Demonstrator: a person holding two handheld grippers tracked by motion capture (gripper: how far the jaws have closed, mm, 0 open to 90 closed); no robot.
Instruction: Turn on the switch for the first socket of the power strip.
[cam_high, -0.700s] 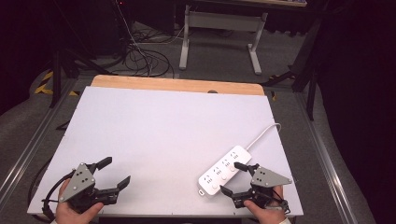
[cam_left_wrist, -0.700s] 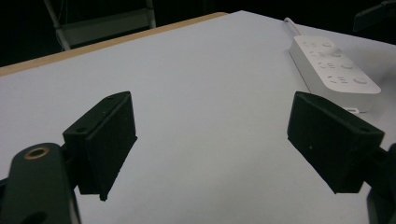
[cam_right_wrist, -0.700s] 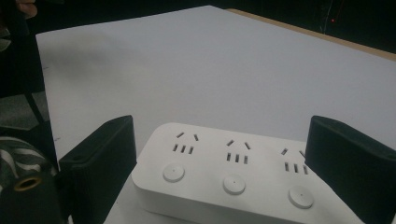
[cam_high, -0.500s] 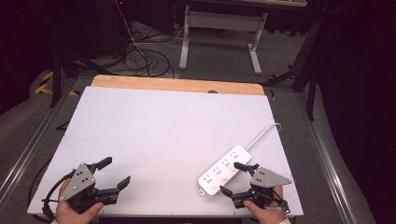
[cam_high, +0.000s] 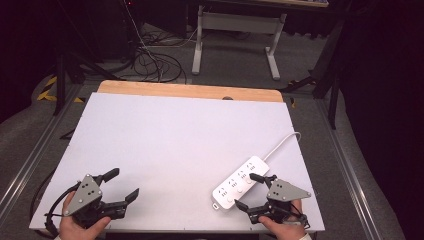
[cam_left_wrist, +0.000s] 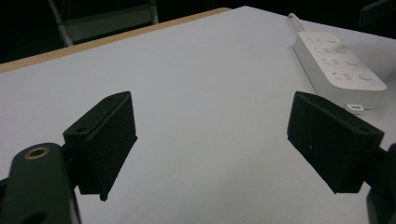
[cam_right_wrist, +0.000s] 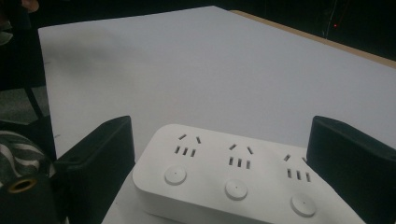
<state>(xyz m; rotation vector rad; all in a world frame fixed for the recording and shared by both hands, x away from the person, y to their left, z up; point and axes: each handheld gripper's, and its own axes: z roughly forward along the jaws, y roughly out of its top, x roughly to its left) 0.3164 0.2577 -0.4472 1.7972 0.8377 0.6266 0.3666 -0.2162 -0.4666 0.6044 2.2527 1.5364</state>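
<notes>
Two tools: both are gaping wide, gripping nothing.
Left tool (cam_high: 116, 186): hovering over bare tabletop (cam_high: 175, 135).
Right tool (cam_high: 250, 191): straddling the power strip (cam_high: 240, 181), lying near the right front corner.
Handling: probably rigid, light, smooth; gripping across its narrow width seems best.

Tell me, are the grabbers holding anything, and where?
Nothing is held. The left gripper is open over bare table. The right gripper is open too, its jaws either side of the power strip without touching it.
</notes>
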